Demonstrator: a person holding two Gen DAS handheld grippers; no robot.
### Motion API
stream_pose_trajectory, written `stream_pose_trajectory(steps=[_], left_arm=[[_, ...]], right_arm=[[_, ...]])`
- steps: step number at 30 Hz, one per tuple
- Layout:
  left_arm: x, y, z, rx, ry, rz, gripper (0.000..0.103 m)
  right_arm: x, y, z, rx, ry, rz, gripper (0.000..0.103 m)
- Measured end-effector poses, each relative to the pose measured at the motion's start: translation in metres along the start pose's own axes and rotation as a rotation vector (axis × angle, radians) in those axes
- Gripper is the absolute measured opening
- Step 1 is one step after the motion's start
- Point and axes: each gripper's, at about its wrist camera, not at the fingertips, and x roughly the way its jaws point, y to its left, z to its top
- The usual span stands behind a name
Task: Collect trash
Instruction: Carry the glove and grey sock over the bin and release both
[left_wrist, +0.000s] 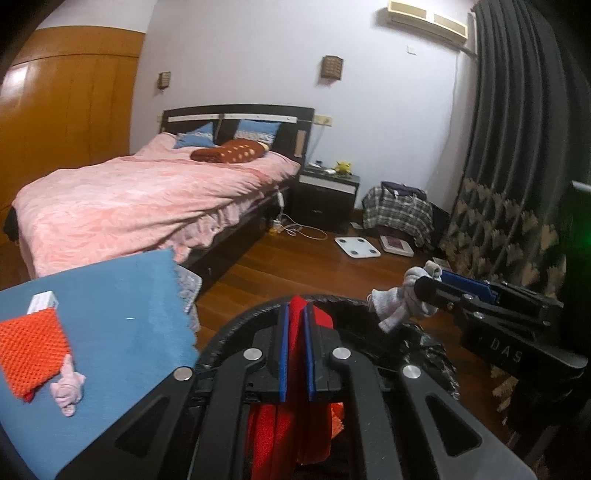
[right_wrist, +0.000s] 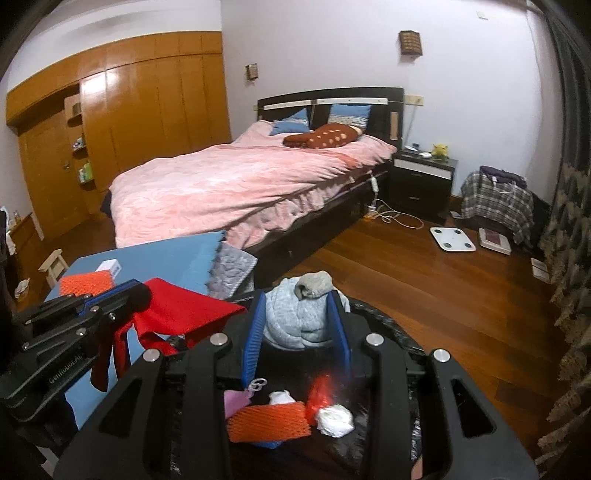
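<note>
Over black bin (right_wrist: 384, 317): left hand-held gripper (left_wrist: 295, 314) pinching red cloth (left_wrist: 291, 439); right hand-held gripper (right_wrist: 297, 306) clamping grey sock bundle (right_wrist: 295, 317).

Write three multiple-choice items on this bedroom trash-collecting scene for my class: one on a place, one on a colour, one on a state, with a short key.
1. Where does the white bathroom scale lie?
A. On the wooden floor
B. On the bed
C. On the nightstand

2. What colour is the cloth in the left hand-held gripper?
A. Green
B. Red
C. Yellow

3. How is the right hand-held gripper?
A. Open and empty
B. Shut on a grey-blue bundle
C. Resting on the bed

Key: 1 A, the scale sits flat on the floorboards near the nightstand. 2 B, red fabric hangs between the blue pads. 3 B, the pads press both sides of the grey-blue bundle above the black-lined bin.
</note>
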Motion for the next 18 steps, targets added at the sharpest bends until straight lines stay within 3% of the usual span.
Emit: stream_pose_trajectory(steps=[12,13,16,18], left_arm=[[0.023,-0.016,-0.007,0.022,0.067,-0.049,0.011],[0.025,-0.016,-0.006,0.021,0.071,-0.048,0.014],[0.026,-0.013,-0.007,0.003,0.079,-0.040,0.036],[0.023,-0.008,-0.007,-0.005,0.073,-0.027,0.050]], right_arm=[[0.009,-0.029,-0.020,0.039,0.042,-0.046,0.033],[0.010,-0.030,-0.021,0.040,0.047,-0.046,0.034],[0.013,-0.030,-0.023,0.041,0.058,-0.051,0.036],[0.014,-0.029,-0.023,0.040,0.059,-0.059,0.046]])
